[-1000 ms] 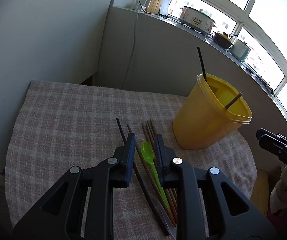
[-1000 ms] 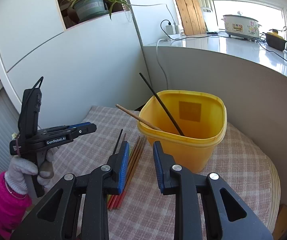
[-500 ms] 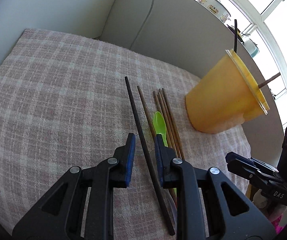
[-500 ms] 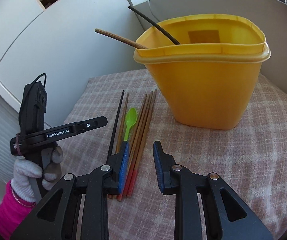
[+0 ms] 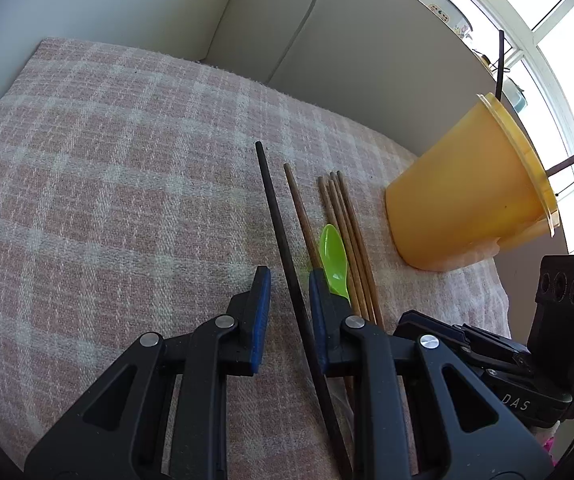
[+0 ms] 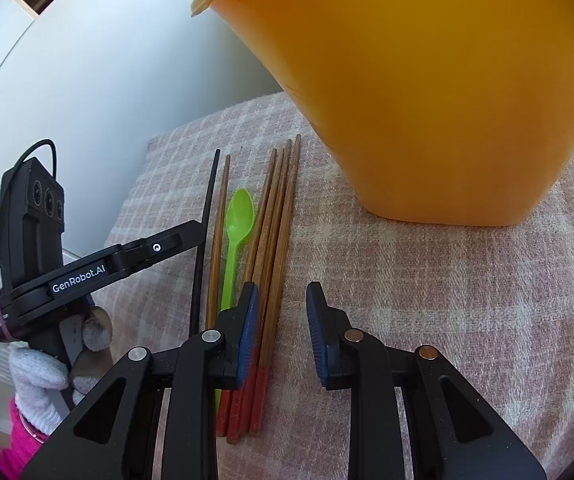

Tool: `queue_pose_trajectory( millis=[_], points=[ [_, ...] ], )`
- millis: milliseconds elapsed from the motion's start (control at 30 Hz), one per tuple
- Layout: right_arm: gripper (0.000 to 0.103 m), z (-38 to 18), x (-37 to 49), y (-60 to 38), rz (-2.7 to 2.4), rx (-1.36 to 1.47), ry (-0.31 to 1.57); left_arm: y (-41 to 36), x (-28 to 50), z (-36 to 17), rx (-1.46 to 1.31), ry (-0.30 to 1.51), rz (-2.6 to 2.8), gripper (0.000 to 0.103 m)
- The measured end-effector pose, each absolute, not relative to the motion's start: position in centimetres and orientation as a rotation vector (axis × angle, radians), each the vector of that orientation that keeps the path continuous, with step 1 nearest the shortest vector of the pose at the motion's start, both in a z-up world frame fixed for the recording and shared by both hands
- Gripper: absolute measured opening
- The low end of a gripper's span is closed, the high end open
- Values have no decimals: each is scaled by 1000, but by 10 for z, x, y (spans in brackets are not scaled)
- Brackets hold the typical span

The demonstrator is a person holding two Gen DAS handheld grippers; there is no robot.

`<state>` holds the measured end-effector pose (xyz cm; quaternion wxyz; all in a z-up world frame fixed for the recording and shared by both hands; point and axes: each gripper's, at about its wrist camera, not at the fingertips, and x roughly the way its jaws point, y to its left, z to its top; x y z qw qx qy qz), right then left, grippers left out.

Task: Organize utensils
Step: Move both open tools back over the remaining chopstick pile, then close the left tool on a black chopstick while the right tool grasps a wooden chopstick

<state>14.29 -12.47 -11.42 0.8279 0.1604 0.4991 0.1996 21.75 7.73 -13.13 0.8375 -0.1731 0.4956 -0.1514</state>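
A black chopstick lies on the checked cloth, passing between the fingers of my open left gripper, which is low over it. To its right lie a brown chopstick, a green plastic spoon and a bundle of brown chopsticks. In the right wrist view the bundle has red ends and runs beside my open, empty right gripper; the spoon and black chopstick lie to its left. A yellow tub holds two chopsticks.
The tub stands at the cloth's right side, close to a grey wall. The left gripper's body and a gloved hand sit left of the utensils. The right gripper's body is at the lower right.
Both grippers have dropped closer to the cloth. The left one now straddles the black chopstick; the right one has moved in beside the red-ended bundle, under the tub.
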Motion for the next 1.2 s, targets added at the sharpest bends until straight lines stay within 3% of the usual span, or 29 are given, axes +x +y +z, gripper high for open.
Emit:
queue_pose_trajectory(
  millis=[300, 433, 567, 1000, 1200],
  points=[
    [22, -115, 151, -110, 412, 303, 1069, 75, 221, -138, -368, 1047, -324, 18],
    [13, -117, 153, -105, 392, 282, 1079, 75, 222, -139, -354, 1041, -326, 18],
    [12, -116, 156, -105, 388, 268, 1085, 74, 224, -142, -340, 1033, -321, 10],
    [12, -114, 177, -73, 316, 133, 1078, 74, 227, -144, -327, 1020, -337, 9],
    [7, -117, 173, -75, 303, 105, 1096, 74, 227, -144, -301, 1016, -333, 9]
  ],
)
